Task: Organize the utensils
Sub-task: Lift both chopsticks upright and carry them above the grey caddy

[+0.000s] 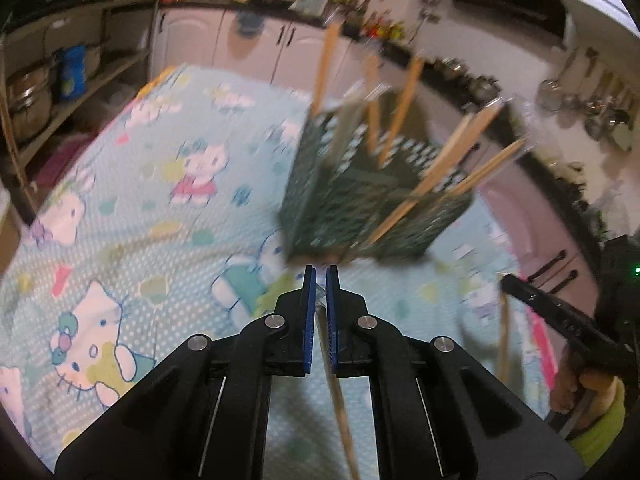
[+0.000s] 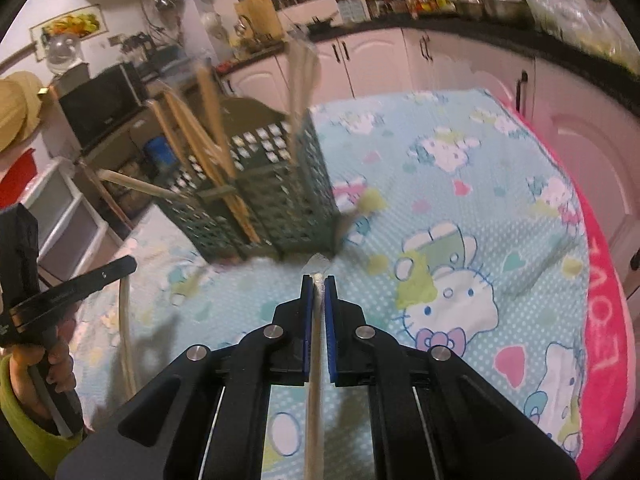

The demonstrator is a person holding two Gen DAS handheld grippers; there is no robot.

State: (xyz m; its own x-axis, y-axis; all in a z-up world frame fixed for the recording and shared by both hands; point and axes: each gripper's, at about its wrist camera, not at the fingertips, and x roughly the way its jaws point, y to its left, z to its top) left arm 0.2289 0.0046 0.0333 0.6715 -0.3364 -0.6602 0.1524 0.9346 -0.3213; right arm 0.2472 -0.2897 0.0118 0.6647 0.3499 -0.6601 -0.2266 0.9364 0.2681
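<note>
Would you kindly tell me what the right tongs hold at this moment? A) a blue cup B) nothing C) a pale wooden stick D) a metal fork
C: in the right wrist view the right tongs are clamped on a pale wooden stick running back between the blue pads.

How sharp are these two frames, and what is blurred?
Left wrist view: the green basket and its sticks smear with motion blur; the left gripper stays crisp. Right wrist view: the basket is blurred too, the right gripper sharp. Both bend straight lines, with dark corners.
</note>
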